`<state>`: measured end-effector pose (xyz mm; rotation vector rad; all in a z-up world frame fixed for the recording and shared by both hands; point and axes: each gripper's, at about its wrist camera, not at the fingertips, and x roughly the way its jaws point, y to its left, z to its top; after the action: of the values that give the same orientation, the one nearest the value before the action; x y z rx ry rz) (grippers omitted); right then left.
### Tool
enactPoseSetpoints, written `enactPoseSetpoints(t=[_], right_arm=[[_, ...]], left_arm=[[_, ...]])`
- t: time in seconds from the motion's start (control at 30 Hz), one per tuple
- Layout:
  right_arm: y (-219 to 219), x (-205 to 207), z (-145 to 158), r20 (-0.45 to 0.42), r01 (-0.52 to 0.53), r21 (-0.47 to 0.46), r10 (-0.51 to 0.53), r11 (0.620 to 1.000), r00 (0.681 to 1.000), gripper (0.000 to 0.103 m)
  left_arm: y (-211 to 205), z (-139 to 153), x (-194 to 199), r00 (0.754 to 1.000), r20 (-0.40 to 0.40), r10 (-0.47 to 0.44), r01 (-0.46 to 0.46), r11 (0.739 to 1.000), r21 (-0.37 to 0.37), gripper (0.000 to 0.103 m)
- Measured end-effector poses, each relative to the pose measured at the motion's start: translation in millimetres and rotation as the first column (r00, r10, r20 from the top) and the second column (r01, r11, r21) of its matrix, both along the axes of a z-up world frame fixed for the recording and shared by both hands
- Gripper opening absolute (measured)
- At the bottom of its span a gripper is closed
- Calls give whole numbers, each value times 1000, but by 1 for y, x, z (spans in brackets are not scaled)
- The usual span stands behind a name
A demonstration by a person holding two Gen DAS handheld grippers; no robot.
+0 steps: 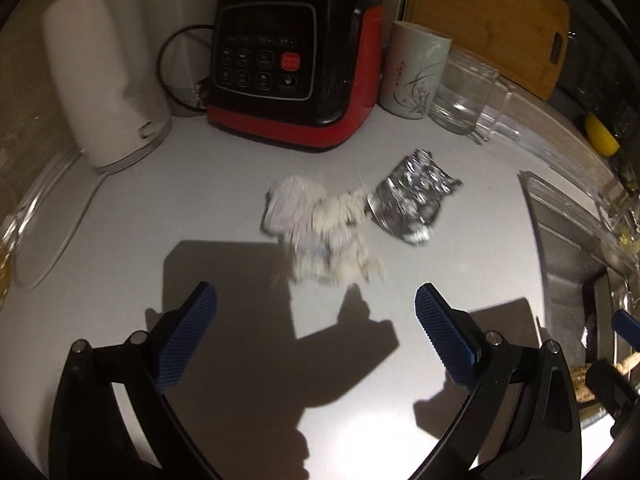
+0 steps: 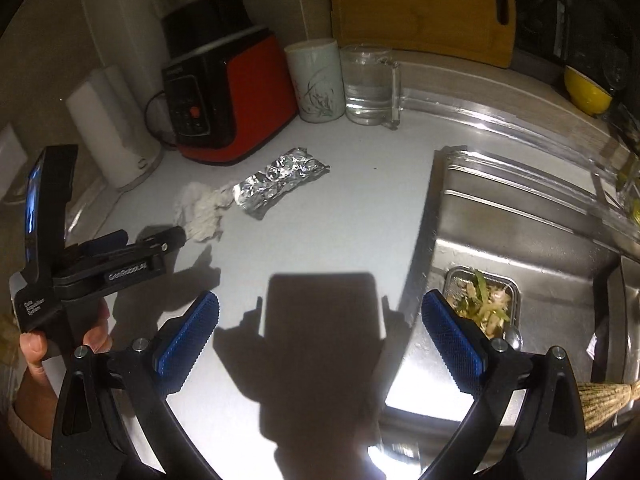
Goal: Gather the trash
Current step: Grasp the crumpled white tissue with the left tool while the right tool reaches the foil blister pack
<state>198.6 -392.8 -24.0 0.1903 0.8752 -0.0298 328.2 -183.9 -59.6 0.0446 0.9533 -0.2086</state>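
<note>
A crumpled white tissue (image 1: 320,224) lies on the grey counter, with a silver foil blister pack (image 1: 412,196) touching its right side. My left gripper (image 1: 316,300) is open just short of the tissue, jaws wide and empty. In the right wrist view the tissue (image 2: 200,210) and foil pack (image 2: 280,182) lie at mid left, and the left gripper (image 2: 156,240) reaches toward the tissue from the left. My right gripper (image 2: 320,312) is open and empty, over bare counter near the sink's left edge.
A red and black blender base (image 1: 292,64), white kettle (image 1: 104,92), ceramic cup (image 1: 412,72) and glass mug (image 1: 464,92) stand at the back. A wooden cutting board (image 2: 420,8) leans on the wall. The steel sink (image 2: 540,240) holds a strainer of food scraps (image 2: 484,300).
</note>
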Motion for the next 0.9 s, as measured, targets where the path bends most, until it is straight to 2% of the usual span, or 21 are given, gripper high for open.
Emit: enactPoseSetpoints(t=[0.27, 0.37, 0.43, 0.47, 0.53, 0.63, 0.8, 0.9], right_arm=[[3, 41, -21, -43, -10, 7, 11, 1000, 999, 101], [5, 47, -24, -49, -14, 11, 14, 1000, 999, 101], [6, 50, -27, -51, -12, 21, 13, 1000, 999, 101], [6, 52, -28, -53, -11, 24, 13, 1000, 999, 101], [6, 55, -29, -59, -9, 34, 10, 999, 998, 101], [7, 58, -29, -56, -6, 50, 9, 999, 998, 101], [15, 74, -26, -47, 3, 65, 0, 998, 999, 101], [20, 90, -25, -41, 30, 86, -27, 996, 999, 101]], left_arm=[[-8, -27, 45, 999, -32, 15, -15, 1000, -11, 92], [-10, -33, 51, 999, -50, 16, -16, 1000, -6, 80], [-12, -38, 54, 998, -61, 10, -11, 1000, -4, 64], [-12, -39, 55, 998, -65, 13, -13, 1000, 0, 62], [-16, -41, 55, 999, -39, 10, -9, 999, 31, 43], [-15, -40, 55, 1000, -26, 8, -7, 999, 41, 27], [2, -35, 50, 999, -25, 36, -36, 999, 2, 23], [11, -29, 42, 999, -11, 52, -52, 999, 7, 23]])
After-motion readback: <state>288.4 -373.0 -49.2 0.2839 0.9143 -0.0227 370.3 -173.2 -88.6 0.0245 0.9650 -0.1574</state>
